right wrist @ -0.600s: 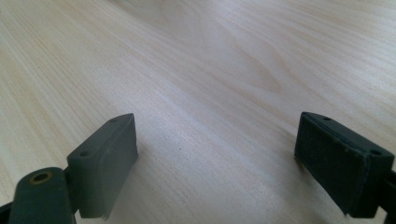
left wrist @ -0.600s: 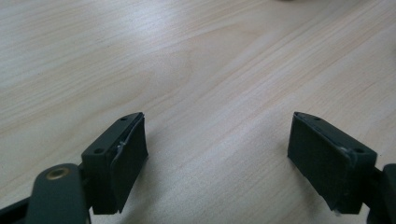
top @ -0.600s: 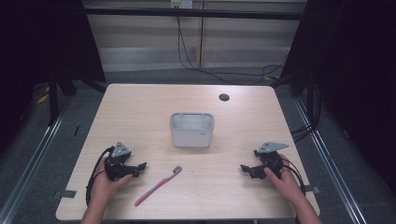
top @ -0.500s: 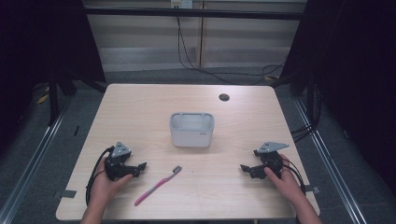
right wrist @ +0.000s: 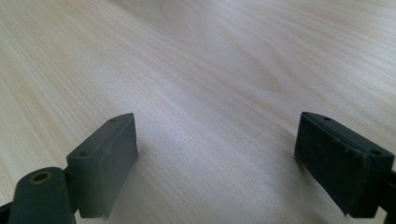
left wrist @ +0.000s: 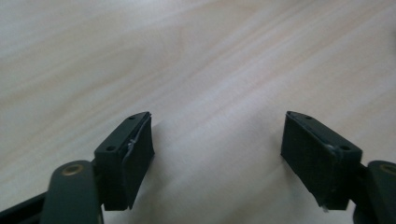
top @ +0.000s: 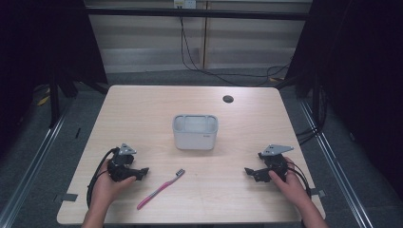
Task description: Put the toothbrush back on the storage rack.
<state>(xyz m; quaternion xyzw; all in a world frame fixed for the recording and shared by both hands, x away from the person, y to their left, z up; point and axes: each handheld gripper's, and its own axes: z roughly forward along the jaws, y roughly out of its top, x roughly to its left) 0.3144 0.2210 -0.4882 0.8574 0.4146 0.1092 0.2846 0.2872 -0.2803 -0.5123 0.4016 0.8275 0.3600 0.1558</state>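
Both claws, left [top: 142, 171] and right [top: 250, 172], gape empty on the bench [top: 142, 109]. The toothbrush [top: 160, 189] near the front edge looks light, stiff, slim; grip mid-handle.

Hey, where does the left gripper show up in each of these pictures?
High view: the left gripper sits low on the left, beside the pink toothbrush.
Left gripper view: its two jaws rise from the bottom, wide apart.
Right gripper view: I can't find it.
Shared landmark: the pale wooden table.
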